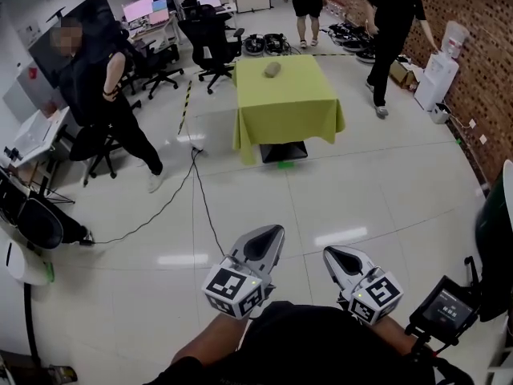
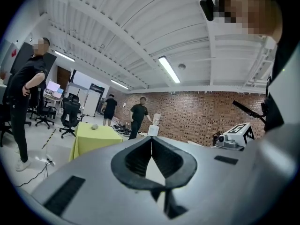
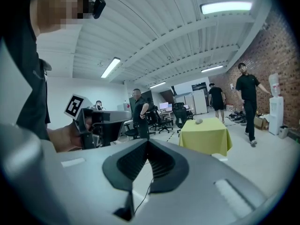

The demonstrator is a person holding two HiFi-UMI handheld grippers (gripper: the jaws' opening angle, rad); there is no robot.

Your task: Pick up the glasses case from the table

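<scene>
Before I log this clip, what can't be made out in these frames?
- glasses case: too small in every view to tell whether it is open or closed.
- table: frame mostly hidden by its yellow-green cloth, head view.
- small screen, lower right of head view: print too small to read.

white tiled floor [image 1: 361, 183] — brick wall [image 1: 465, 22] — office chairs [image 1: 210, 42].

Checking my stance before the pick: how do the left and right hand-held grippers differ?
The left hand-held gripper leans rightward and the right hand-held gripper leftward, so their tips converge. The left one's tip reaches slightly nearer the table than the right's. Both are shut, empty and far from the glasses case.
</scene>
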